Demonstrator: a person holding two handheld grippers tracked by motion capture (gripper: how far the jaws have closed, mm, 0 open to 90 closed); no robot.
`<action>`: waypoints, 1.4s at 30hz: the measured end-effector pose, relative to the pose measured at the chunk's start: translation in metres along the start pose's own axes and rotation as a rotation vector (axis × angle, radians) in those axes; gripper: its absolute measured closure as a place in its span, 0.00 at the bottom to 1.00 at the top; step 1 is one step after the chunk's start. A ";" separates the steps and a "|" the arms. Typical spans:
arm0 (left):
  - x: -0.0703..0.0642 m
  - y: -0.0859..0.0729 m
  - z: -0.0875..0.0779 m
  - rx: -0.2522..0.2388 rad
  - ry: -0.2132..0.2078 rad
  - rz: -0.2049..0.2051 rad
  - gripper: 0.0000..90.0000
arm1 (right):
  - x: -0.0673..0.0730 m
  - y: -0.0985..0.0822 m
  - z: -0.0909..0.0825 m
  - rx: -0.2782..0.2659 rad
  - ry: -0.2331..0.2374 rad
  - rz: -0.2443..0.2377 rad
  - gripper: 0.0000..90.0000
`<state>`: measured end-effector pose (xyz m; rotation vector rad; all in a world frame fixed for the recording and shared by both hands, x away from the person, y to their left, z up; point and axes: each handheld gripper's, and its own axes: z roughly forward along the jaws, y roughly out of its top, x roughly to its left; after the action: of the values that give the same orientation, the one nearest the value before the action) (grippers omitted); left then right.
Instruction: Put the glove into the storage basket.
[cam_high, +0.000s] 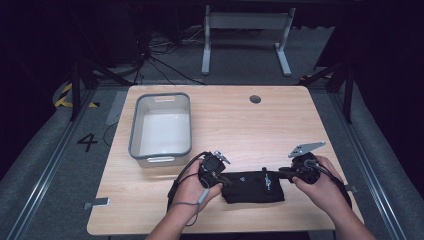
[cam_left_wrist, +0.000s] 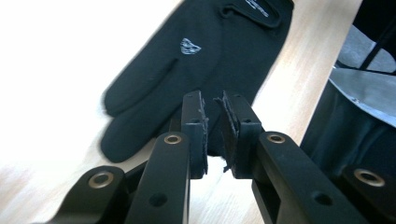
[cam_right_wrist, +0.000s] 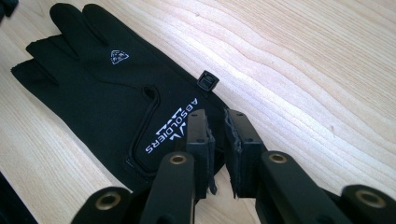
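A black glove (cam_high: 252, 186) with white lettering lies flat on the wooden table (cam_high: 240, 125) near its front edge. My left gripper (cam_high: 226, 180) is at the glove's finger end. In the left gripper view its tips (cam_left_wrist: 214, 105) hover just over the glove (cam_left_wrist: 201, 60), pads a narrow gap apart with nothing pinched. My right gripper (cam_high: 281, 173) is at the cuff end. In the right gripper view its tips (cam_right_wrist: 215, 119) stand over the cuff edge of the glove (cam_right_wrist: 93, 88), beside a small black tab (cam_right_wrist: 207, 82), also slightly parted and holding nothing.
A grey plastic bin (cam_high: 134, 130) stands at the table's left, behind the left hand, with nothing in it. A round cable hole (cam_high: 255, 99) sits at the back of the table. Bare wood lies between the bin and the right edge.
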<state>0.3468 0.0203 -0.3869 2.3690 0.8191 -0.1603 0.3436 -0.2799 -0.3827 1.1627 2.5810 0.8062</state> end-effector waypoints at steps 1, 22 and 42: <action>0.002 0.000 -0.003 -0.001 0.002 0.002 0.87 | -0.001 -0.001 -0.001 -0.004 0.002 0.004 0.90; 0.006 0.015 -0.003 -0.012 0.028 0.074 0.68 | -0.030 -0.018 -0.012 0.001 -0.027 0.098 0.86; -0.001 0.044 0.045 0.067 0.005 0.252 0.46 | -0.051 -0.035 -0.014 0.002 -0.018 0.180 0.81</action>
<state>0.3754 -0.0343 -0.4000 2.5112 0.5175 -0.0788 0.3503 -0.3426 -0.3927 1.4121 2.4896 0.8239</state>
